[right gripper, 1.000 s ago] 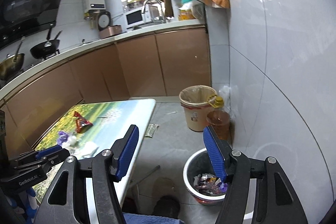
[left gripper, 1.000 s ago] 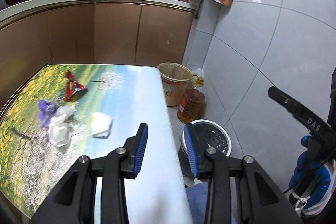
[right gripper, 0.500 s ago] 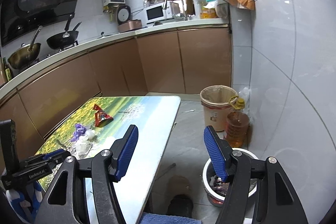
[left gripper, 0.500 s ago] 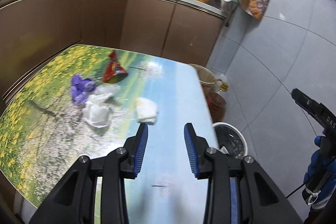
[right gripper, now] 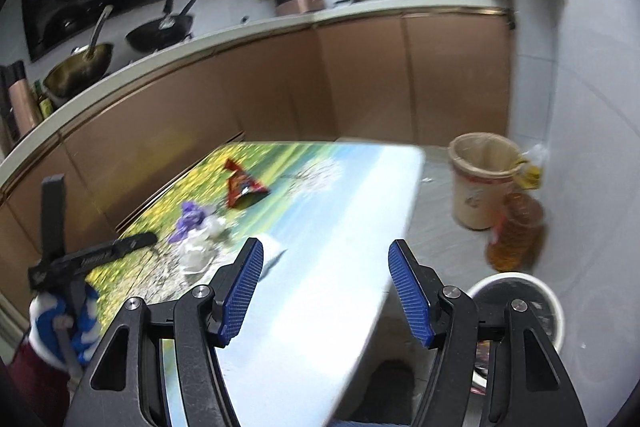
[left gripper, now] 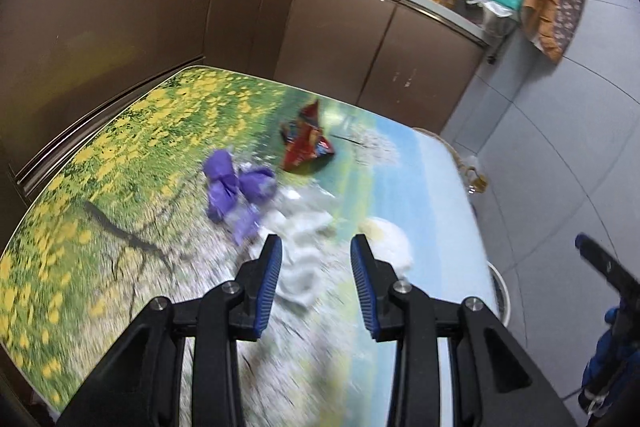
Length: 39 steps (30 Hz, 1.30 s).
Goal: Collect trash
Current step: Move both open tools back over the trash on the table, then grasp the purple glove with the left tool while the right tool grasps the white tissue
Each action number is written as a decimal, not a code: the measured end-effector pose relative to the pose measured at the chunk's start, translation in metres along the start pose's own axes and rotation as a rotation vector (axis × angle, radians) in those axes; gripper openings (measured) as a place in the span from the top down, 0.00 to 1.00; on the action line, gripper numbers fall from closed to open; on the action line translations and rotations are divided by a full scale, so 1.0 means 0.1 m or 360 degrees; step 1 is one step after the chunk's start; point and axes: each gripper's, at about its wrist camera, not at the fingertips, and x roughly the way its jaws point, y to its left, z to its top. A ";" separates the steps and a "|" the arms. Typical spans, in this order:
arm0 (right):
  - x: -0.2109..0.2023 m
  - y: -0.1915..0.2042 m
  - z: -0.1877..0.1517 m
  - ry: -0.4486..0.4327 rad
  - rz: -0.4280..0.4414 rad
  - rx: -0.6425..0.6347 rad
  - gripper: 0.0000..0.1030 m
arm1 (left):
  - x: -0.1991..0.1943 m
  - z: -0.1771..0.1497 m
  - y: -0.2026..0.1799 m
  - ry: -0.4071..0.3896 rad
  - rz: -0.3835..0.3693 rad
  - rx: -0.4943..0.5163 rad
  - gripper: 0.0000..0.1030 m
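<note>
Left gripper (left gripper: 316, 283): your jaws stand apart with nothing pinched; through the gap you see a crumpled white wrapper (left gripper: 304, 267) lying on the table, not touched by either pad.
Right gripper (right gripper: 326, 293): your jaws are spread wide and empty, hanging over the pale near end of the table (right gripper: 320, 307).
Table: its top carries a printed picture of yellow flowers and sky; the trash lies in a loose cluster on it.
Purple wrapper (left gripper: 238, 187): crumpled, just left of the white wrapper (the two look to be touching, though blur makes that hard to settle).
Red snack bag (left gripper: 306, 143): lies farther back on the table, apart from the white pieces.
White wad (left gripper: 390, 245): sits just right of your left jaws, near the table's right edge.
White bin (right gripper: 520, 303): on the floor to the right of the table, dark inside.
Tan bin (right gripper: 480, 179): farther back by the wall, with an oil bottle (right gripper: 516, 231) beside it.
</note>
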 end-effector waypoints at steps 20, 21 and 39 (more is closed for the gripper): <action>1.68 0.57 -0.07 0.0381 0.0272 -0.0207 0.37 | 0.97 0.36 0.29 0.0119 0.0166 -0.0014 0.67; 1.72 0.58 -0.08 0.0389 0.0271 -0.0212 0.37 | 0.98 0.36 0.30 0.0122 0.0162 -0.0021 0.67; 2.08 0.69 -0.21 0.0535 0.0255 -0.0331 0.64 | 1.26 0.56 0.56 0.0168 0.0060 -0.0198 0.79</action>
